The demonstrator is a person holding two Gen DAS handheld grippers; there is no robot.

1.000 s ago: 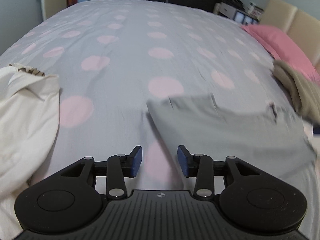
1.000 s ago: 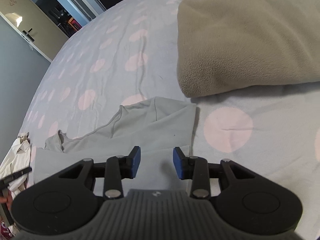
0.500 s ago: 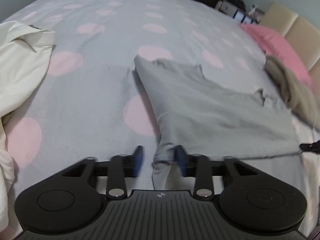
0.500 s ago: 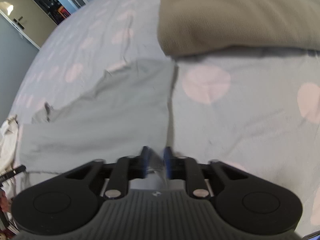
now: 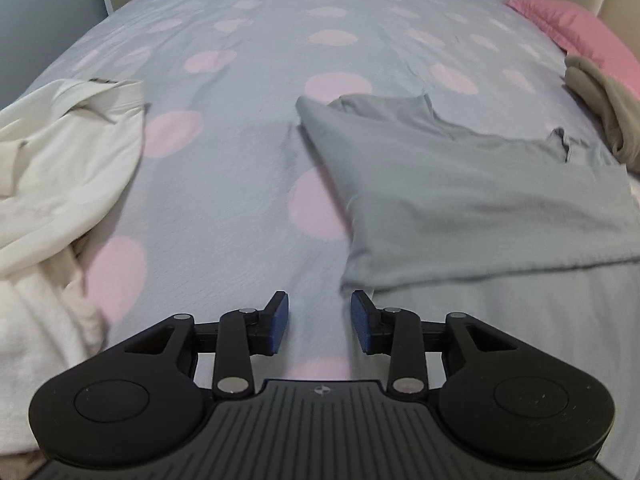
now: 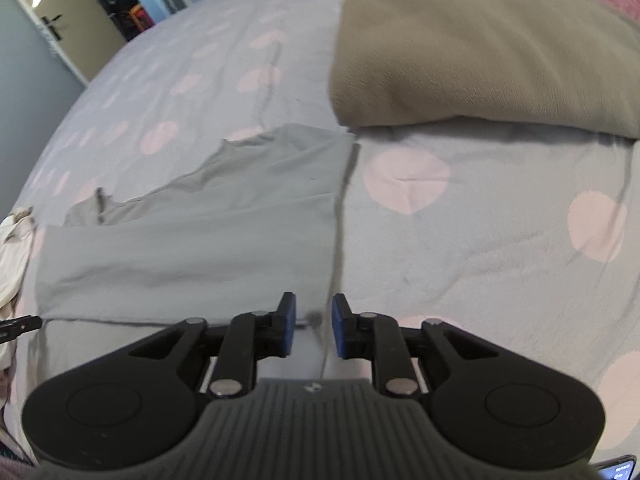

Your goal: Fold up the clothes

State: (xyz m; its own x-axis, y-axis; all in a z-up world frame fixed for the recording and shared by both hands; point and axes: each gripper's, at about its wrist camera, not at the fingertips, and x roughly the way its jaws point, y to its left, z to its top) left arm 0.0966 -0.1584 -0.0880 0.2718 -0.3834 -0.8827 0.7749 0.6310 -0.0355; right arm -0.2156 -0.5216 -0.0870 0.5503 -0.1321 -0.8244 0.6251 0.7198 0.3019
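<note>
In the left wrist view, the left claw (image 5: 319, 322) hangs over the bed (image 5: 248, 128), whose grey cover has pale pink dots. Its blue pads have just been opening and stand spread, with only bedcover between them. The grey shirt (image 5: 472, 200) lies flat on the bed ahead and to the right, its near left corner just beyond the right pad, not touching it. A cream garment (image 5: 52, 184) is heaped at the left edge, well apart from the shirt. An olive blanket (image 5: 600, 108) and a pink pillow (image 5: 576, 28) sit at the far right. In the right wrist view, the right claw (image 6: 314, 330) is over the shirt's (image 6: 192, 240) near right corner. Its jaws have just been opening and now stand apart, with the shirt's edge running down between them; the pads are not pressing on it. The olive blanket (image 6: 480, 56) lies folded just beyond the shirt's far right corner, and the cream garment (image 6: 12, 240) shows at the left edge.
</note>
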